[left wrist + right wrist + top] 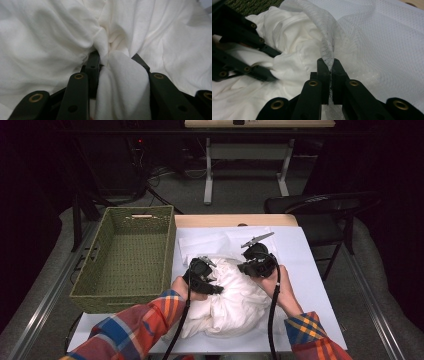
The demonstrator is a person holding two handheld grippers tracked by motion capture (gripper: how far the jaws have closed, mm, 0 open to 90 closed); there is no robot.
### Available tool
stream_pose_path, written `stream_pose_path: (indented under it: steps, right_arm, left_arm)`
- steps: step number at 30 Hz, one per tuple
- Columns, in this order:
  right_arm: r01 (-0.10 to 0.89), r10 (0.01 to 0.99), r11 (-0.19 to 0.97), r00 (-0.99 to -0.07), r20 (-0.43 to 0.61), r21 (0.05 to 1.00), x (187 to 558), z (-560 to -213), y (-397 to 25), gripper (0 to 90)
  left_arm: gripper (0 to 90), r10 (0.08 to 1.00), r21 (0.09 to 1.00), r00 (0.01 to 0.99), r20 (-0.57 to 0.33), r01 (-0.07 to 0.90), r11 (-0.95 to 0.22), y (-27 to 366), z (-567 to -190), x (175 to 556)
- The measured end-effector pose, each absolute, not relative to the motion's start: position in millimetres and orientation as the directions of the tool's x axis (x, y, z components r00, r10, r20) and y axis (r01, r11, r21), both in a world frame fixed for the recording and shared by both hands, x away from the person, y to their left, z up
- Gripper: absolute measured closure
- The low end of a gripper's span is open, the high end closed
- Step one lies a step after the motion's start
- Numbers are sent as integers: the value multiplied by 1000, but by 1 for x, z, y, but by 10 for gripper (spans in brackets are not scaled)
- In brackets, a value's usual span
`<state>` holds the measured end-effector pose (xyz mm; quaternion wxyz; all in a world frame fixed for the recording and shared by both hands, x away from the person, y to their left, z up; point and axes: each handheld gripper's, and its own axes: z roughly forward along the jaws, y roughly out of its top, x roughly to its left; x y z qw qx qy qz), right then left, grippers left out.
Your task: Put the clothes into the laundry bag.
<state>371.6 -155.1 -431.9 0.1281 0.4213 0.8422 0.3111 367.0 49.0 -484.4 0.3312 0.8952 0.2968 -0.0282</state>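
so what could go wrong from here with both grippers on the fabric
1. The right gripper pinches only a thin edge of the mesh bag; a hard pull could tear it or let it slip out.
2. The left gripper has bunched the white garment between its jaws, so the cloth could snag on the mesh opening.
3. The woven basket sits close beside the left hand and could get bumped.

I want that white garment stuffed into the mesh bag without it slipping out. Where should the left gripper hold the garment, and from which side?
Probably on a bunched fold near the top of the white garment, coming from the basket side toward the mesh bag. The left gripper already has a thick ridge of cloth between its jaws there, while the right gripper pinches the bag's edge up.
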Motion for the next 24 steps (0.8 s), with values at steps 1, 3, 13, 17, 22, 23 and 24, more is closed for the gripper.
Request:
stream_pose_path:
  steps: [1, 3, 13, 17, 22, 23, 24]
  right_arm:
    - [628, 791, 451, -611, 43, 634, 371, -431, -155, 880]
    - [623, 796, 439, -604, 42, 647, 372, -429, -154, 880]
    - [576, 783, 391, -618, 69, 718, 364, -415, -153, 882]
    - [563, 761, 383, -642, 96, 732, 357, -405, -154, 882]
    - [581, 760, 397, -642, 100, 711, 355, -406, -157, 879]
    - [588, 764, 395, -637, 103, 706, 355, -406, -158, 879]
    - [590, 766, 394, -634, 103, 705, 355, -407, -159, 878]
  left_arm:
    - [660, 499, 583, 839, -218, 522, -623, 47, -482, 362]
    - [661, 464, 592, 866, -187, 476, -650, 40, -478, 353]
    - [651, 362, 593, 920, -149, 376, -712, 15, -482, 346]
    - [660, 430, 610, 883, -188, 448, -654, 20, -485, 359]
    - [673, 608, 669, 765, -215, 568, -479, 37, -476, 377]
    - [672, 631, 677, 742, -226, 585, -446, 38, -475, 379]
    - [670, 627, 668, 740, -241, 595, -446, 38, -476, 381]
